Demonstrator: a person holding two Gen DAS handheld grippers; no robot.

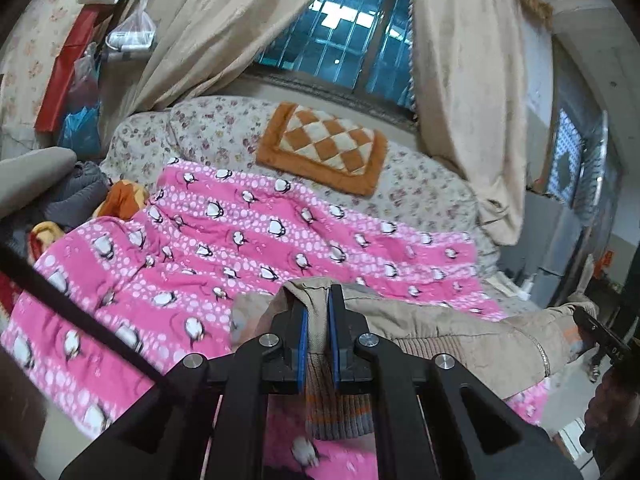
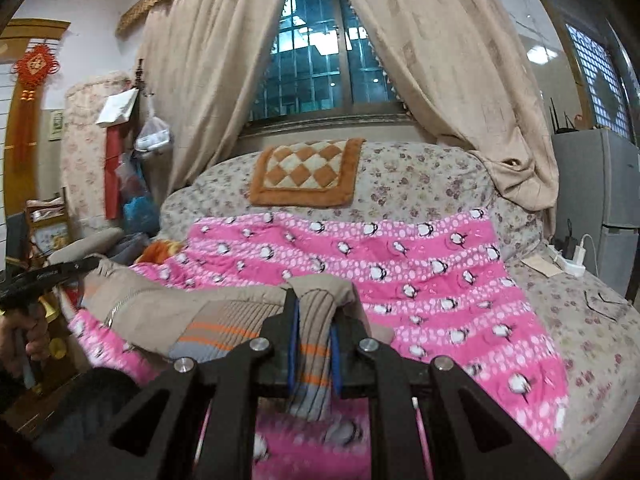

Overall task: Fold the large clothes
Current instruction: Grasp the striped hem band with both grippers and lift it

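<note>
A tan jacket (image 1: 460,332) with ribbed grey-and-orange striped hem hangs stretched between my two grippers above a pink penguin-print blanket (image 1: 208,240). My left gripper (image 1: 317,312) is shut on one corner of the jacket, its ribbed hem (image 1: 336,408) dangling below the fingers. My right gripper (image 2: 314,312) is shut on the other corner of the jacket (image 2: 168,312), with the striped ribbing (image 2: 314,360) bunched between its blue pads. The right gripper's tip shows at the far right of the left wrist view (image 1: 592,326). The left one shows at the left edge of the right wrist view (image 2: 48,276).
The blanket (image 2: 420,280) covers a floral-covered sofa (image 2: 420,176). An orange checkered cushion (image 1: 324,148) lies on the sofa back. Clothes (image 1: 76,192) pile at the left end. Beige curtains (image 2: 440,80) frame a barred window. A power strip (image 2: 568,264) lies on the right.
</note>
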